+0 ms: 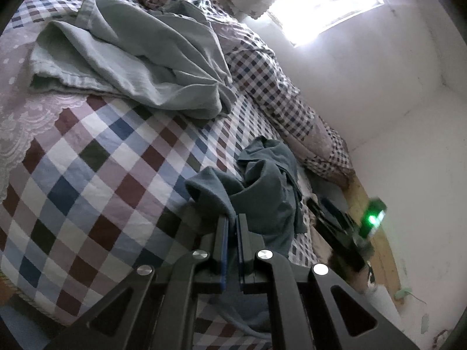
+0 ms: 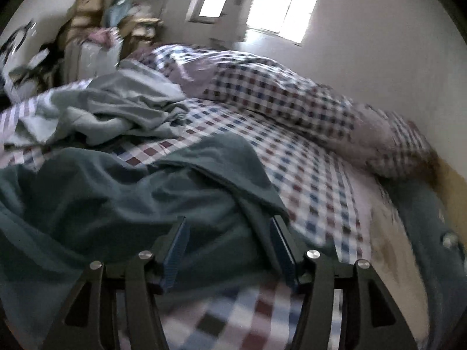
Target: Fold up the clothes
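Left gripper point(image 1: 232, 218): I have its two fingers squeezed together on an edge of the dark teal garment point(image 1: 262, 186).
Right gripper point(image 2: 227, 221): my fingers are spread wide apart, and a fold of the teal cloth lies between them. Nothing is pinched.
Dark teal garment point(image 2: 116, 192): it sits bunched up on the checkered bedsheet point(image 1: 96, 157), at the near side of the bed.
Pale green garment point(image 1: 140, 58): a crumpled pile, farther back and to the left on the bed.
Checkered quilt point(image 2: 277, 87): rolled up along the far right side by the wall.
Window point(image 1: 329, 3): very bright, in the far wall.
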`<move>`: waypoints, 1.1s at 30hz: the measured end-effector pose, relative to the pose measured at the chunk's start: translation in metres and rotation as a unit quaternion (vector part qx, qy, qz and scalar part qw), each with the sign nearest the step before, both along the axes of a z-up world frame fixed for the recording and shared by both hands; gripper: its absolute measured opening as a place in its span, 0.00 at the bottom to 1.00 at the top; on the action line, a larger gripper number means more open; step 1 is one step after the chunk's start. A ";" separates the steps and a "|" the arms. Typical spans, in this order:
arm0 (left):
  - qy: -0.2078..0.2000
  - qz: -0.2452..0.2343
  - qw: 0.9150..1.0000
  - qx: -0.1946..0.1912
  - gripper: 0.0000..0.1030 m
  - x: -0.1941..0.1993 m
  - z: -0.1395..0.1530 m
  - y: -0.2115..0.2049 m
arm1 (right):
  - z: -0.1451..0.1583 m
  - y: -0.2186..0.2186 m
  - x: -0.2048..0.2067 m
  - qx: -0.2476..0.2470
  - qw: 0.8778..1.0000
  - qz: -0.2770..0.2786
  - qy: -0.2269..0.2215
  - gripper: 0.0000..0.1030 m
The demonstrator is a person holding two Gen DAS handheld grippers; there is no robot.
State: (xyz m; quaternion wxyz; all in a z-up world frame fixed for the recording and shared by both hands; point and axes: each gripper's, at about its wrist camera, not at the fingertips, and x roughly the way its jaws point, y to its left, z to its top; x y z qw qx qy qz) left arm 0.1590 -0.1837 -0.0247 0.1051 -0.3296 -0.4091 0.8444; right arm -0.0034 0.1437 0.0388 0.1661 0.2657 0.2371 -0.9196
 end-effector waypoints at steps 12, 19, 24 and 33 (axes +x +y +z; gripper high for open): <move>0.000 -0.022 1.000 0.015 0.04 -0.010 0.003 0.002 | -0.041 -0.061 -0.083 0.115 0.993 0.030 -0.020 0.43; 0.005 -0.005 1.000 0.023 0.04 -0.005 0.007 -0.007 | -0.037 -0.066 -0.092 0.123 0.992 0.014 -0.003 0.04; 0.015 0.008 1.000 0.026 0.04 0.000 0.013 -0.012 | -0.002 -0.044 -0.074 0.049 0.998 -0.020 0.024 0.01; 0.046 0.043 0.997 0.037 0.04 0.006 0.038 -0.035 | 0.074 0.017 -0.029 -0.059 0.993 -0.077 0.074 0.00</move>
